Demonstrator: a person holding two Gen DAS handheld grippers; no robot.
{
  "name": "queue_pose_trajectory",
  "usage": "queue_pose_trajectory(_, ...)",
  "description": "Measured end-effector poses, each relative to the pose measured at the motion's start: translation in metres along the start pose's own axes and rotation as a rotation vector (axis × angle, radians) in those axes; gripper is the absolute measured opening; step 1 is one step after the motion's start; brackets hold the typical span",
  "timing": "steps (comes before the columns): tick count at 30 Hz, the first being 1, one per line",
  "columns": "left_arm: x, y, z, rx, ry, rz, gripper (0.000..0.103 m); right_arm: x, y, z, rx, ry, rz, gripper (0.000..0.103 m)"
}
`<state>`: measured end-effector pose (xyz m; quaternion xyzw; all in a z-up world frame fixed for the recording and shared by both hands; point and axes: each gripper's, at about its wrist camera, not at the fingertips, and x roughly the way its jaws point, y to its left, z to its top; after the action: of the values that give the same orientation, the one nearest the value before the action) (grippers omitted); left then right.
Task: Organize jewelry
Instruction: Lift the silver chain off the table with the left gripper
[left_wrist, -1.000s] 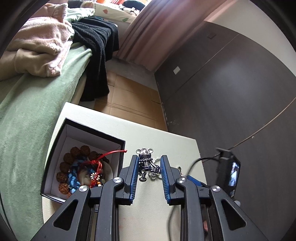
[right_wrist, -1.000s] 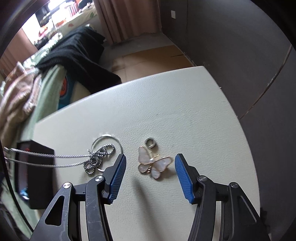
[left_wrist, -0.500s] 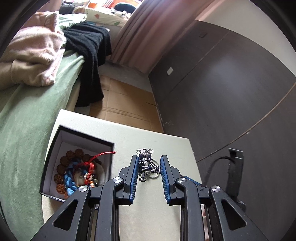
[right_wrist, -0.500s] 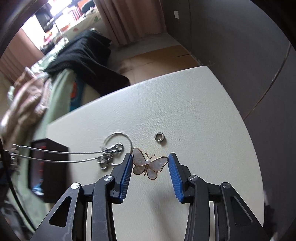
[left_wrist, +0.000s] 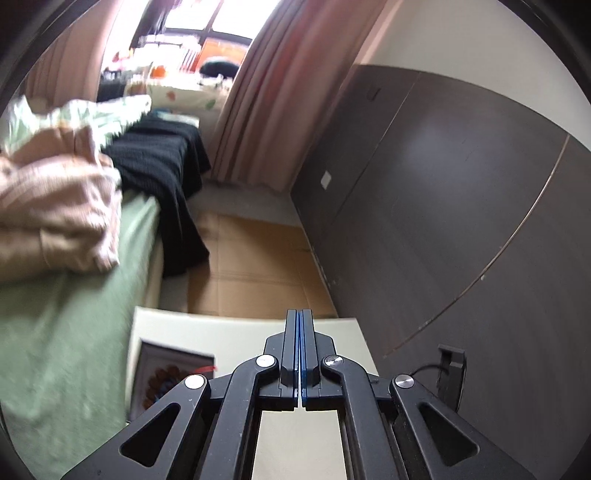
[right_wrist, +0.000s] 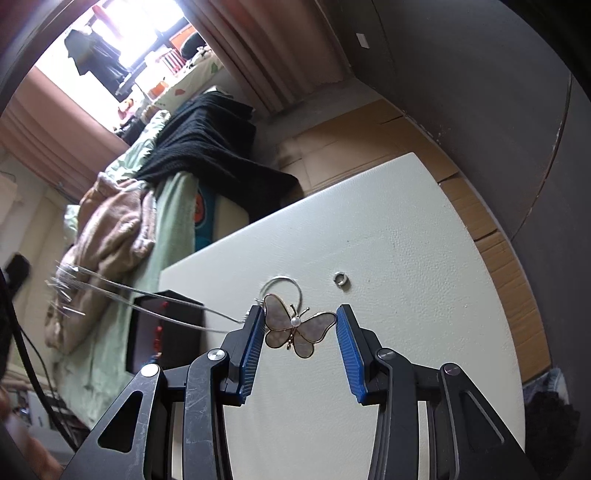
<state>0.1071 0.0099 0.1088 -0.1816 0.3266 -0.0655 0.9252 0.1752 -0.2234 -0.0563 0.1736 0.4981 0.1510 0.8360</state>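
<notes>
Butterfly brooch (right_wrist: 297, 329) sits between the blue pads of my right tool (right_wrist: 300, 334), its wingtips touching the pad on each side, so the tool is gripping the brooch across its wings. A small pearl marks the middle of the brooch, and its pale wings are edged in gold. Whether it rests on the cream counter (right_wrist: 406, 266) or hangs just above it I cannot tell.

Just beyond the brooch, on the far side, a thin wire hoop (right_wrist: 282, 286) lies on the counter, partly hidden behind the left wing. A small metal ring (right_wrist: 340, 278) lies a little to the right of the hoop, apart from both the brooch and the tool. Two thin steel wires (right_wrist: 147, 302) run from near the left pad out to the left, blurred at their far ends, passing over a black box (right_wrist: 166, 332) that stands at the left edge of the counter.

My left tool (left_wrist: 299, 332) is closed, its two blue pads pressed flat together with nothing visible between them. It points over the far edge of the counter (left_wrist: 207, 326) toward the brown floor (left_wrist: 251, 266). Below and to its left the open box (left_wrist: 173, 373) shows a white lining, with brown beads (left_wrist: 162, 382) and a red cord (left_wrist: 206, 368) inside; this view is blurred. A green bed (left_wrist: 55, 332) lies along the left with a pink blanket (left_wrist: 55, 206) and a black cloth (left_wrist: 162, 173) heaped on it
</notes>
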Motion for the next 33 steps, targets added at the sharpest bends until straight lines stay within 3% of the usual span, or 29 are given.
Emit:
queue_pose_trajectory(5,-0.018,-0.013,0.012,0.046,-0.033,0.045,0.0,-0.005,0.006,0.0,-0.012,-0.007,0.036,0.041)
queue_pose_trajectory(10,0.012,-0.013,-0.006,0.047,0.101,0.076,0.004,-0.008,0.003,0.001,0.002,0.001,0.058,0.041)
queue_pose_trajectory(13,0.038,-0.011,-0.027,0.033,0.19,0.079,0.024,-0.011,-0.004,0.001,0.029,0.001,0.057,0.041)
queue_pose_trajectory(14,0.044,-0.01,-0.034,0.031,0.208,0.086,0.04,-0.012,-0.007,0.001,0.038,0.003,0.056,0.041)
queue_pose_trajectory(15,0.05,-0.01,-0.039,0.028,0.219,0.086,0.048,-0.013,-0.009,0.001,0.043,0.005,0.056,0.041)
queue_pose_trajectory(23,0.081,0.004,-0.071,0.01,0.278,0.107,0.049,-0.021,-0.028,0.006,0.072,0.003,0.05,0.041)
queue_pose_trajectory(33,0.143,0.004,-0.118,0.027,0.41,0.123,0.049,-0.039,-0.06,0.011,0.134,-0.025,0.039,0.041)
